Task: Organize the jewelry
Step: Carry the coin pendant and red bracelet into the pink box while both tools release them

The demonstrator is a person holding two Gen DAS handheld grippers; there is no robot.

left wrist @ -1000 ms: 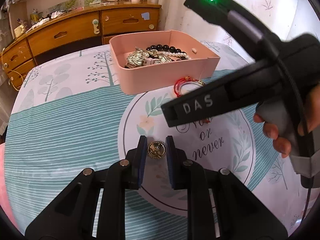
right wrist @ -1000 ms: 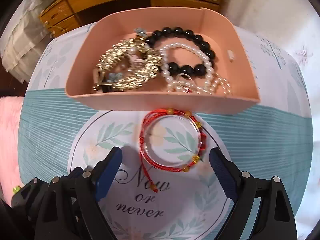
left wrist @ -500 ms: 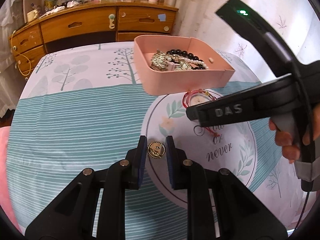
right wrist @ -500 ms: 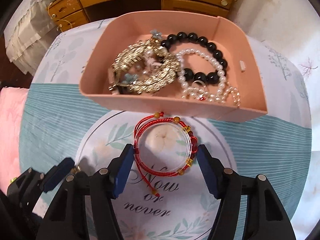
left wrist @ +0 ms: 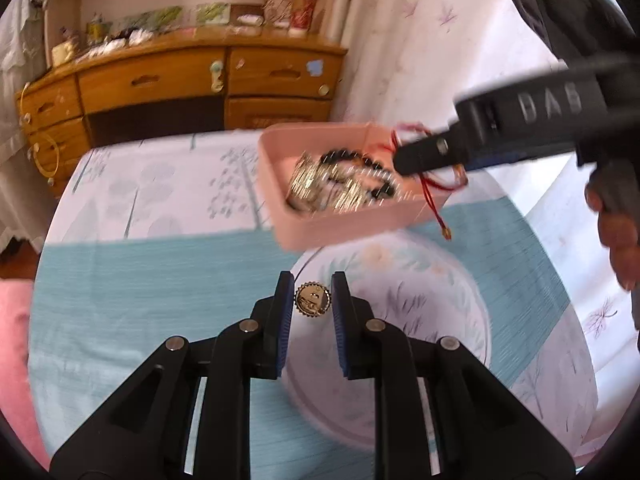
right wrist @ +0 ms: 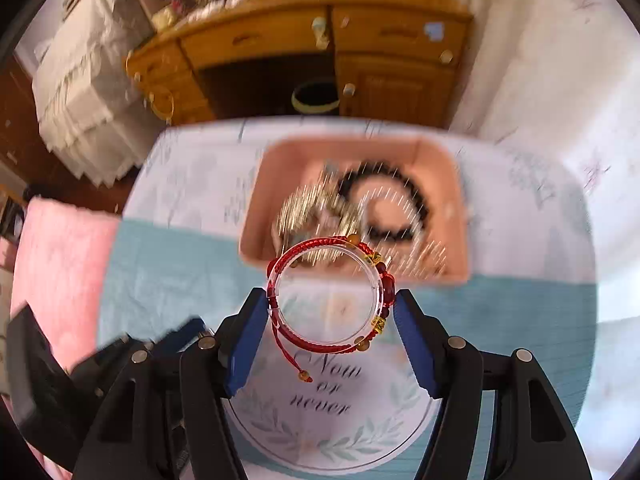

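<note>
I'm holding the red bracelet (right wrist: 332, 300) crosswise in my right gripper (right wrist: 331, 312), its blue pads pressing on either side of the clear ring the cord is wound on; a loose cord end with a bead is dangling below. The bracelet is hanging clear of the cloth (right wrist: 160, 272), just in front of the pink tray's (right wrist: 256, 220) near wall. Inside the tray, blurred, are lying a black bead bracelet (right wrist: 384, 204), a gold piece (right wrist: 312, 212) and pearls.

My left gripper (left wrist: 311, 300) is nearly closed, pinching a small round gold charm (left wrist: 313, 300) between its pads, above the cloth's round print. From this side the right gripper (left wrist: 432, 156) is reaching across over the tray's (left wrist: 344, 224) right end, hiding part of it. Fingers (left wrist: 616, 216) are showing at the right edge. Behind the table are standing a wooden dresser (left wrist: 160, 80) and a curtain (left wrist: 420, 40).
</note>
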